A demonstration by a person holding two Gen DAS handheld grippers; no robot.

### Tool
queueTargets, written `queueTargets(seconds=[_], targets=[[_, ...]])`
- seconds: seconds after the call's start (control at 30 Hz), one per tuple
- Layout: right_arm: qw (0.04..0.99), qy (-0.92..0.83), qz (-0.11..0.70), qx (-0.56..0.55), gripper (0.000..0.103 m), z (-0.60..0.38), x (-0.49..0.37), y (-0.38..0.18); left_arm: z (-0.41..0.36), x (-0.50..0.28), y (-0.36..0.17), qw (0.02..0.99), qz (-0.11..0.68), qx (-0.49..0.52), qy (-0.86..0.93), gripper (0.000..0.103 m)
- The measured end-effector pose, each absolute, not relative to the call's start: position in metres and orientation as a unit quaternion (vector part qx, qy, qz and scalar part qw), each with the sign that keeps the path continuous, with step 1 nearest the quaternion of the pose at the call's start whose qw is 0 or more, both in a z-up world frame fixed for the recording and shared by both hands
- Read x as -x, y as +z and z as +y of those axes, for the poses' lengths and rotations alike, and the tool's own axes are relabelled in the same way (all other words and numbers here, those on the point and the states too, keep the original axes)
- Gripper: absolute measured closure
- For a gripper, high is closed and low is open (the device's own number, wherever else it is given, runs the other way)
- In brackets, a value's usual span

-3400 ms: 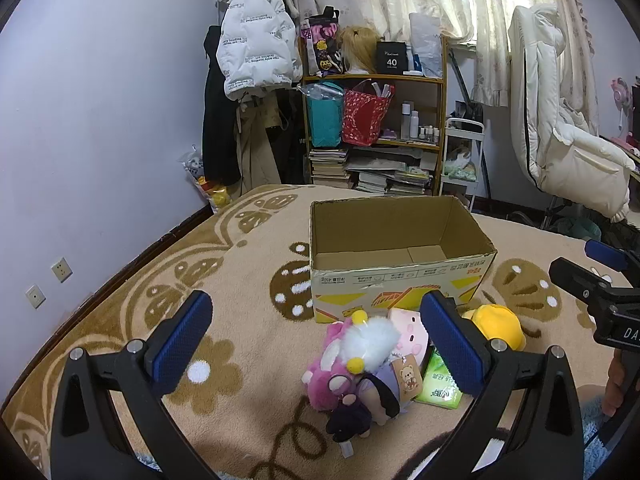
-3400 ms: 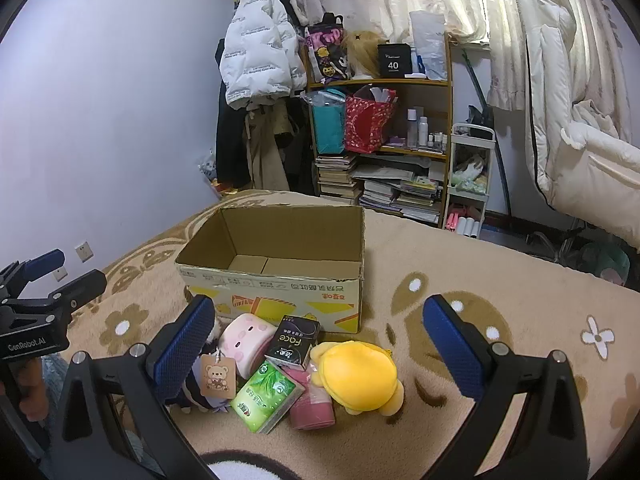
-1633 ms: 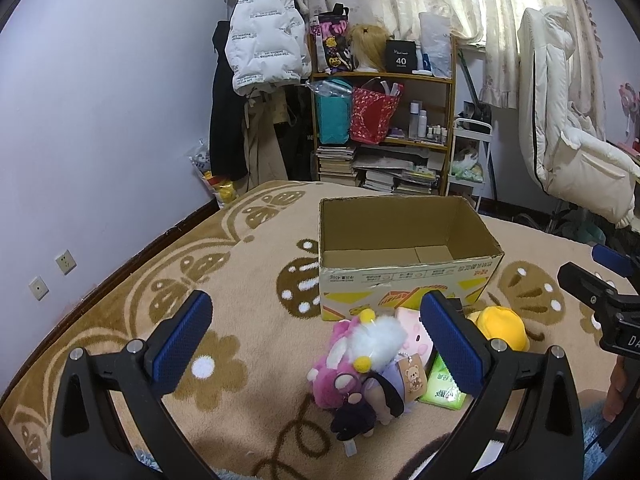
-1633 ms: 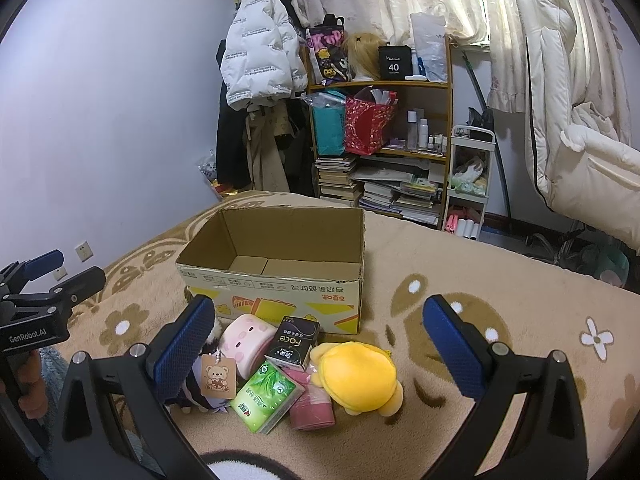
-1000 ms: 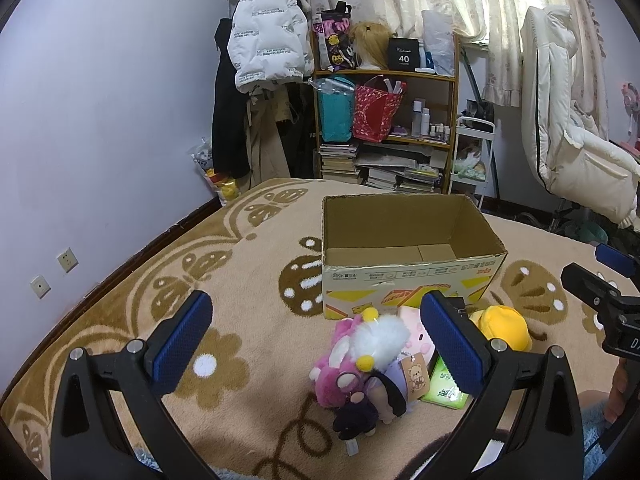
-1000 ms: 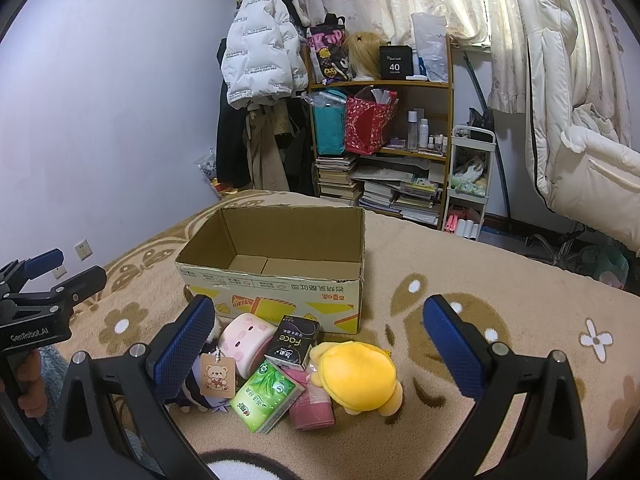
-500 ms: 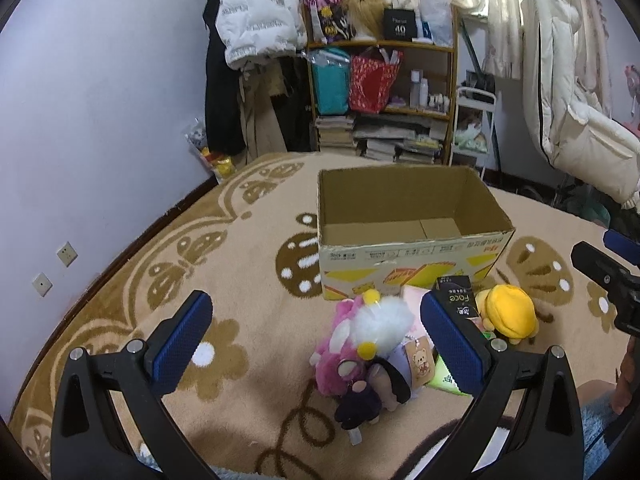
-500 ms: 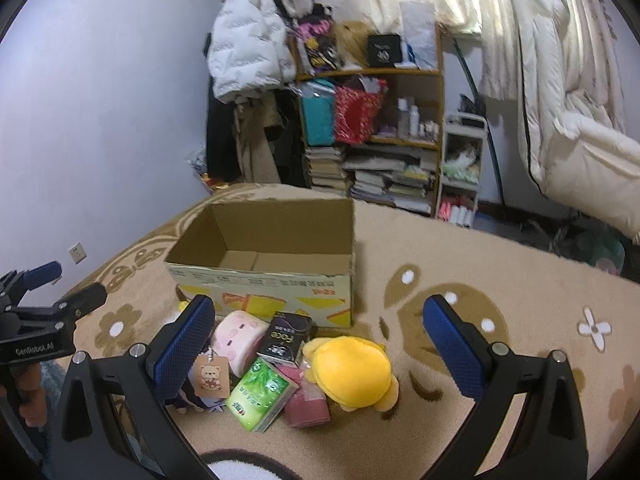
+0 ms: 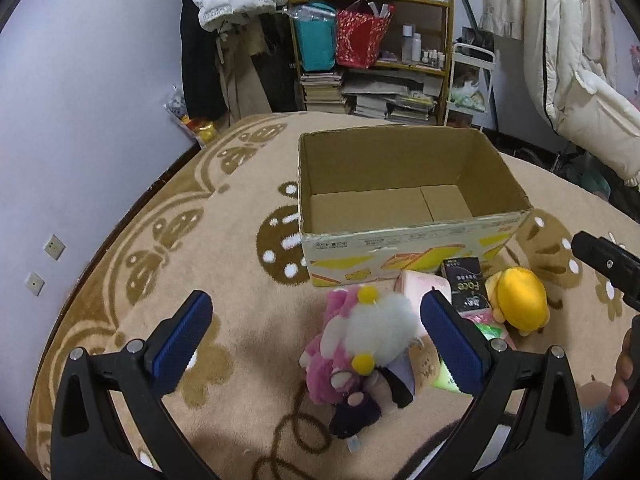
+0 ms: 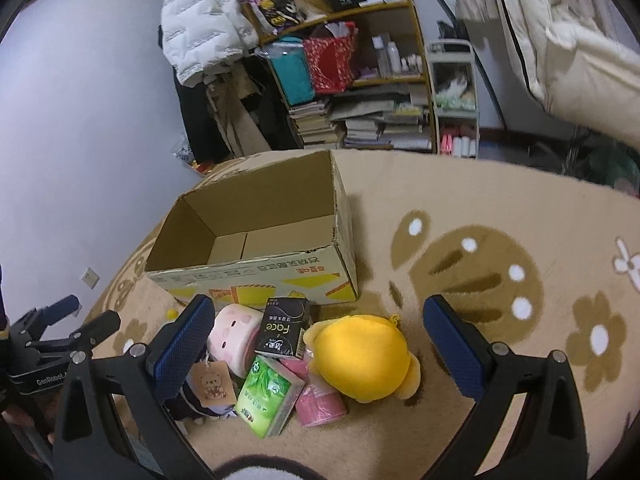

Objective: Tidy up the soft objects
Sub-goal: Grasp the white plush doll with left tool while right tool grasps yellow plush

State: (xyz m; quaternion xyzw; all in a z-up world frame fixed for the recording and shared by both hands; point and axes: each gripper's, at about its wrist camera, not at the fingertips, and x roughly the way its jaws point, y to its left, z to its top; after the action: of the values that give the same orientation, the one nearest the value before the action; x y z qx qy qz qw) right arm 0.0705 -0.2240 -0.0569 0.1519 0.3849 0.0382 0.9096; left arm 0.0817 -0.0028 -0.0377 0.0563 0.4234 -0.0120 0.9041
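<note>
Open cardboard box [image 9: 404, 216] is sitting on the patterned rug [image 9: 200, 240], nothing showing inside it but its bottom flaps. Soft stuff is lying in a heap just near of the box's front wall.

L wrist view: left gripper [image 9: 316, 332] is hovering over the near-left part of the heap, jaws spread wide, holding nothing. A white fluffy plush w/ yellow pom-poms [image 9: 376, 328] is lying between the blue pads, on top of a pink plush [image 9: 324, 364]. A small dark plush [image 9: 356, 412] is lying at the near end of that clump. Right of those: pink pig plush [image 9: 416, 284], black "Face" tissue pack [image 9: 464, 286], yellow plush [image 9: 520, 298] furthest right. The right gripper's black frame is poking in at the right edge of this view.

R wrist view: right gripper [image 10: 320, 340] is hanging above the heap, jaws also wide apart, gripping nothing. Yellow plush [image 10: 360, 352] is sitting between its pads, closer to center. Black tissue pack [image 10: 284, 328] is leaning on the pink pig plush [image 10: 236, 336], both touching the box's front wall or just beside it, can't tell which. Green tissue pack [image 10: 272, 396] is lying near of them, w/ a pink tissue pack [image 10: 320, 400] partly under the yellow plush. A bear hang-tag [image 10: 212, 384] is showing by the left pad.

Far side of the room: shelf unit [image 10: 360, 72] w/ books and bags, white puffer jacket [image 10: 204, 28] hanging to its left.
</note>
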Motion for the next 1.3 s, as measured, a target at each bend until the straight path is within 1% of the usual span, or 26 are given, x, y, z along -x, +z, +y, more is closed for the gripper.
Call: queueTargets(seconds=[0.13, 0.33, 0.5, 0.57, 0.63, 0.8, 0.87, 0.9, 0.93, 1.07, 1.13, 1.17, 1.2, 1.23, 1.3], targets=[[0.9, 0.035, 0.403, -0.164, 0.0, -0.227, -0.085, -0.068, -0.004, -0.101, -0.047, 0.897, 0.439, -0.059, -0.016, 0.0], [0.868, -0.002, 0.468, -0.167, 0.0, -0.232, -0.105, -0.095, -0.015, -0.121, -0.069, 0.882, 0.464, -0.075, -0.029, 0.0], [0.846, -0.003, 0.5, -0.188, 0.0, -0.238, -0.115, -0.116, -0.022, -0.132, -0.088, 0.869, 0.487, -0.068, -0.045, 0.0], [0.839, -0.005, 0.51, -0.191, 0.0, -0.238, -0.119, -0.125, -0.022, -0.137, -0.096, 0.864, 0.498, -0.055, -0.048, 0.001], [0.833, -0.007, 0.518, -0.194, 0.0, -0.237, -0.122, -0.13, -0.023, -0.141, -0.102, 0.859, 0.506, -0.049, -0.052, 0.005], [0.82, -0.008, 0.539, -0.192, 0.0, -0.231, -0.128, -0.144, -0.03, -0.142, -0.111, 0.855, 0.511, -0.069, -0.058, 0.005], [0.816, -0.008, 0.545, -0.193, 0.0, -0.229, -0.13, -0.148, -0.032, -0.141, -0.114, 0.852, 0.514, -0.074, -0.063, 0.012], [0.815, -0.008, 0.547, -0.193, 0.0, -0.229, -0.131, -0.149, -0.032, -0.142, -0.118, 0.849, 0.519, -0.074, -0.065, 0.019], [0.812, -0.009, 0.551, -0.191, 0.0, -0.228, -0.132, -0.152, -0.032, -0.142, -0.12, 0.846, 0.524, -0.073, -0.066, 0.023], [0.811, -0.013, 0.556, -0.182, 0.0, -0.225, -0.133, -0.152, -0.03, -0.144, -0.129, 0.839, 0.536, -0.058, -0.074, 0.031], [0.81, -0.015, 0.558, -0.18, 0.002, -0.224, -0.132, -0.153, -0.031, -0.143, -0.127, 0.839, 0.534, -0.052, -0.087, 0.047], [0.808, -0.016, 0.56, -0.18, 0.002, -0.225, -0.133, -0.154, -0.031, -0.142, -0.128, 0.839, 0.534, -0.048, -0.096, 0.05], [0.807, -0.018, 0.563, -0.179, 0.003, -0.224, -0.133, -0.154, -0.032, -0.141, -0.129, 0.837, 0.536, -0.044, -0.104, 0.058], [0.807, -0.019, 0.563, -0.177, 0.005, -0.223, -0.132, -0.159, -0.031, -0.141, -0.129, 0.835, 0.537, -0.041, -0.11, 0.061], [0.808, -0.021, 0.562, -0.176, 0.007, -0.223, -0.131, -0.16, -0.032, -0.14, -0.128, 0.837, 0.534, -0.043, -0.112, 0.065]])
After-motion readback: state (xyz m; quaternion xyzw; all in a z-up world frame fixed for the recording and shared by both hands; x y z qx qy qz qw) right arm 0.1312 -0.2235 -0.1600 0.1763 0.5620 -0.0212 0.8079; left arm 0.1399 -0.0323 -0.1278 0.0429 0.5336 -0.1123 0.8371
